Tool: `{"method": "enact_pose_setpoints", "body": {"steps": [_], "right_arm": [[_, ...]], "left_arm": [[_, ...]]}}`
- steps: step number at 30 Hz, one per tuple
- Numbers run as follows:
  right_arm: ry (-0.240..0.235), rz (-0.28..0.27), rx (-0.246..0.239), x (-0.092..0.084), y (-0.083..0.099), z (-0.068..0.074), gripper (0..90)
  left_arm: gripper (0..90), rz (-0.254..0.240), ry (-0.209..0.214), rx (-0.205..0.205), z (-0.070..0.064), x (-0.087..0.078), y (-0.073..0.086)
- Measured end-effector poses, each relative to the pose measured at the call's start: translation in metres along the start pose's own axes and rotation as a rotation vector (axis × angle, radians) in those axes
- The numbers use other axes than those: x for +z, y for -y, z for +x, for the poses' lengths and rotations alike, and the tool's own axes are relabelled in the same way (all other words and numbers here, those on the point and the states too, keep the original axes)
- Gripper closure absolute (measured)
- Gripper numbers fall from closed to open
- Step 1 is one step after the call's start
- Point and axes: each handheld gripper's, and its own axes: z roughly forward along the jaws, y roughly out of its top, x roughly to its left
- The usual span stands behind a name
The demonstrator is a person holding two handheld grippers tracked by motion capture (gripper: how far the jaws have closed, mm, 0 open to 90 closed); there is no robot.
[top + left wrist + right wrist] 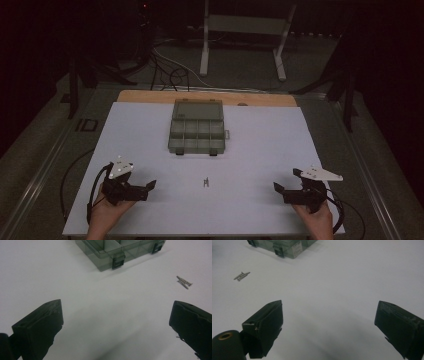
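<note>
High view: two screws (205, 182), one organizer box (197, 126)

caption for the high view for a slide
Two open hand-held grippers flank small screws before an open compartment box.

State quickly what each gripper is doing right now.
Left gripper: open, holding nothing.
Right gripper: open, holding nothing.

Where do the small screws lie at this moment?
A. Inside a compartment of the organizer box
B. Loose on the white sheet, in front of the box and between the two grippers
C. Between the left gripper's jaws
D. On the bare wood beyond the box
B: the screws lie loose on the white sheet, nearer the person than the open organizer box, apart from the left gripper and the right gripper.
</note>
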Motion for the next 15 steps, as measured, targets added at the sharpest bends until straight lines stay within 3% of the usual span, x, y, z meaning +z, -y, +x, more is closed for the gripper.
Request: {"method": "enact_pose_setpoints", "body": {"steps": [15], "right_arm": [[-0.01,0.002,-0.011,0.0019,-0.0015,0.0012,8.2]], "left_arm": [[0.1,0.003,0.003,0.004,-0.0011,-0.0003,0.0017]]}}
